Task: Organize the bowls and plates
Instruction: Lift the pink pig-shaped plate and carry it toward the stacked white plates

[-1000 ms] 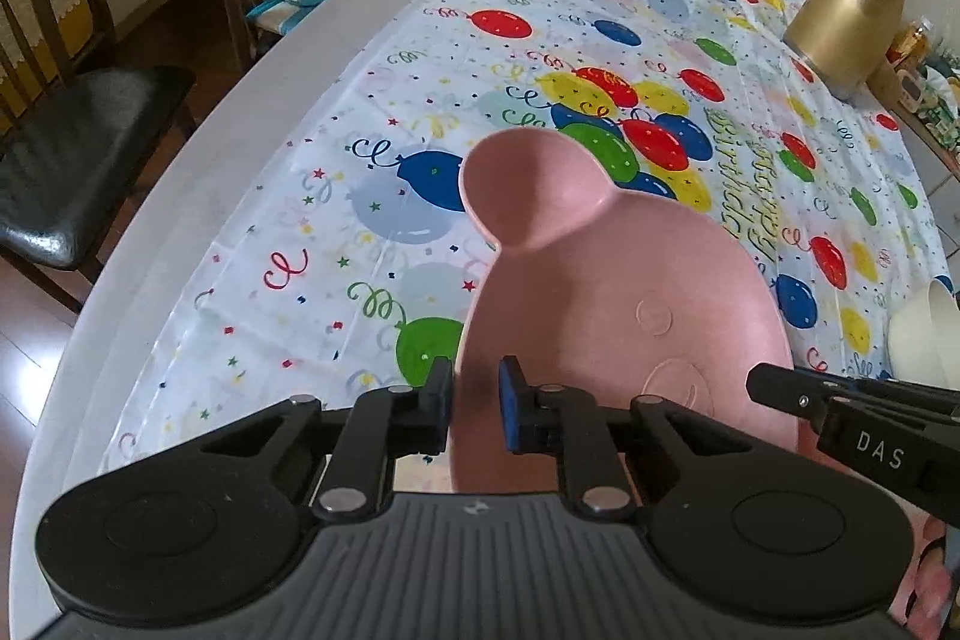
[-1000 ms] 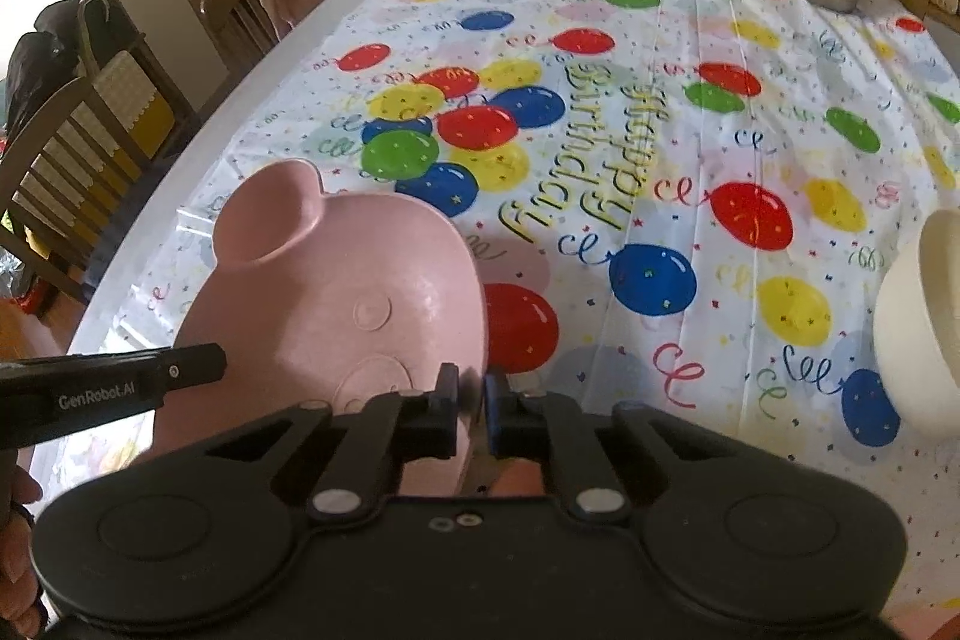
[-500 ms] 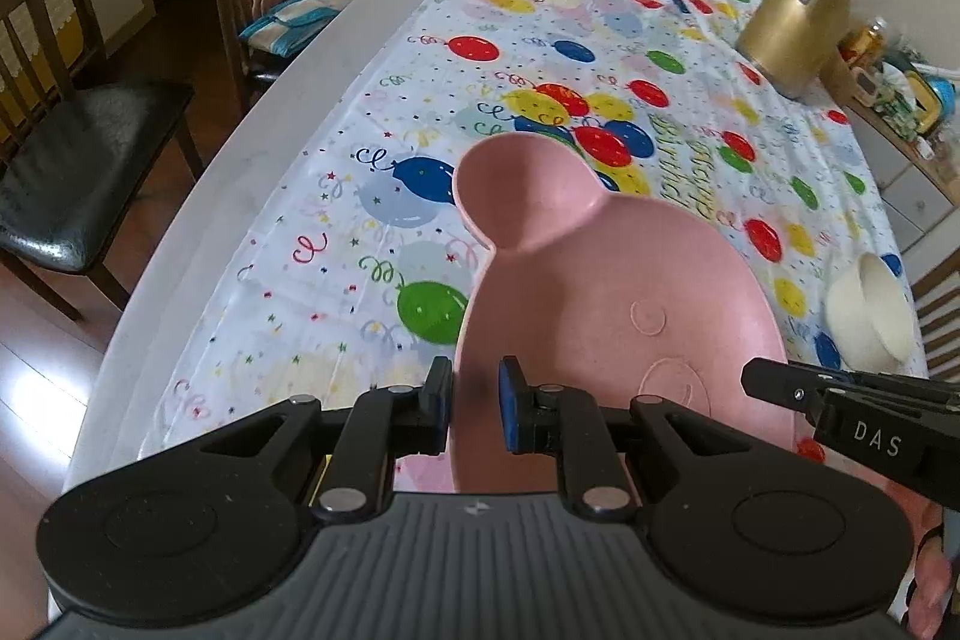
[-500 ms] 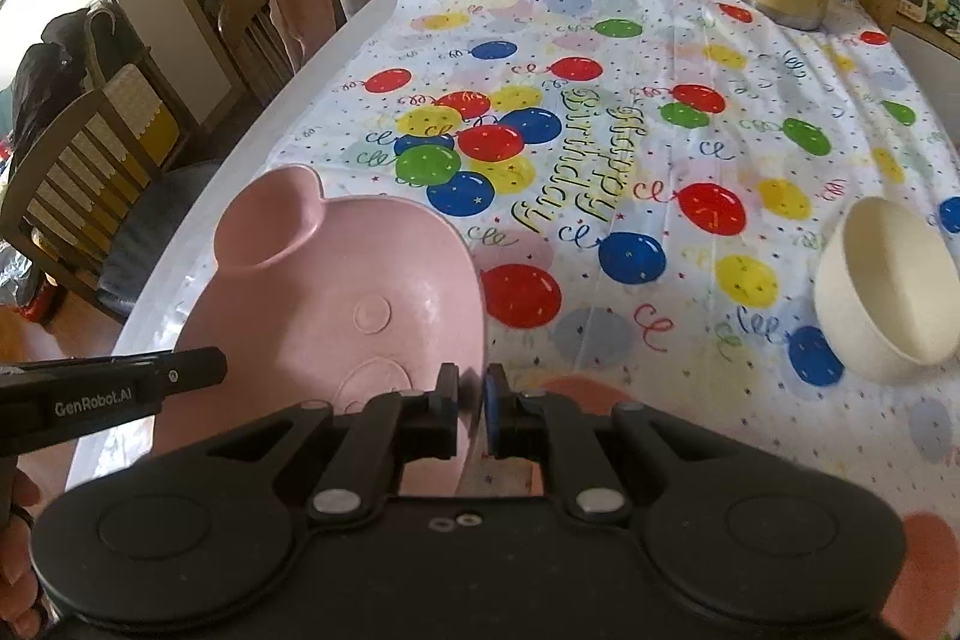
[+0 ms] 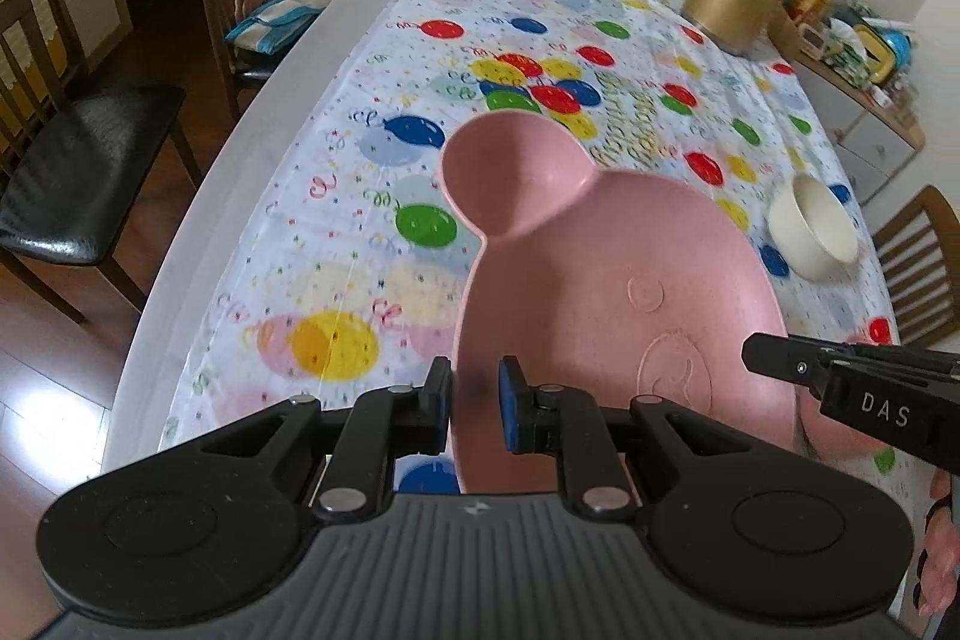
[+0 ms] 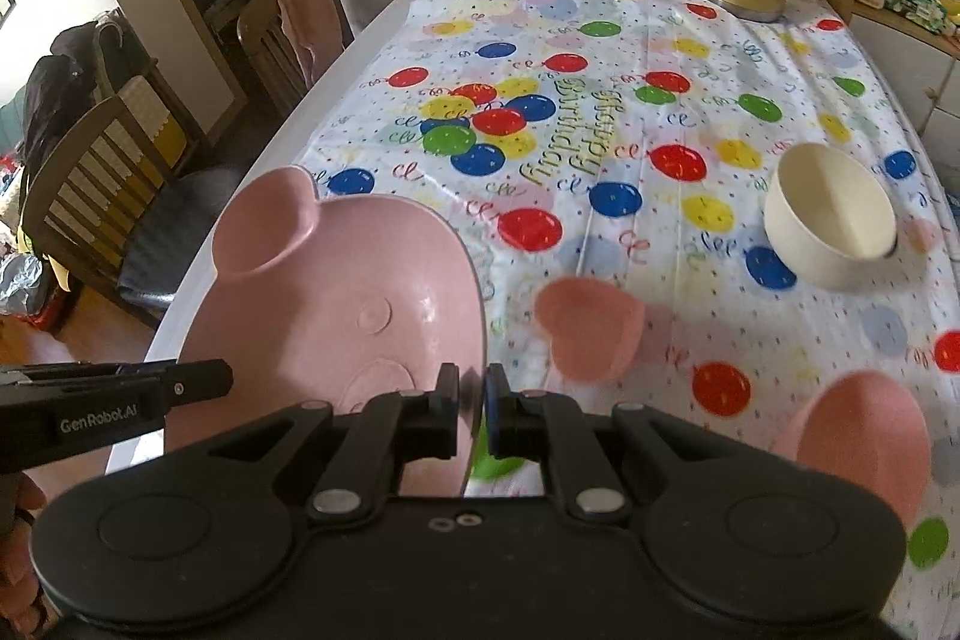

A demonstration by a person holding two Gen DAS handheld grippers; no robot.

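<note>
Pink pig-shaped plate [image 5: 612, 292] is held clear above the table [image 5: 264, 112], left rim pinched by left gripper [image 5: 475, 403], right rim by right gripper [image 6: 471, 409], probably to keep it level; cream bowl [image 6: 831, 214] sits well apart.

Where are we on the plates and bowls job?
Nothing looks stacked yet. In hand: the pink plate is off the table, left gripper and right gripper each clamped on its rim. Left: the cream bowl lies tipped on the tablecloth, and two more pink pieces sit near the right gripper, unsorted.
</note>
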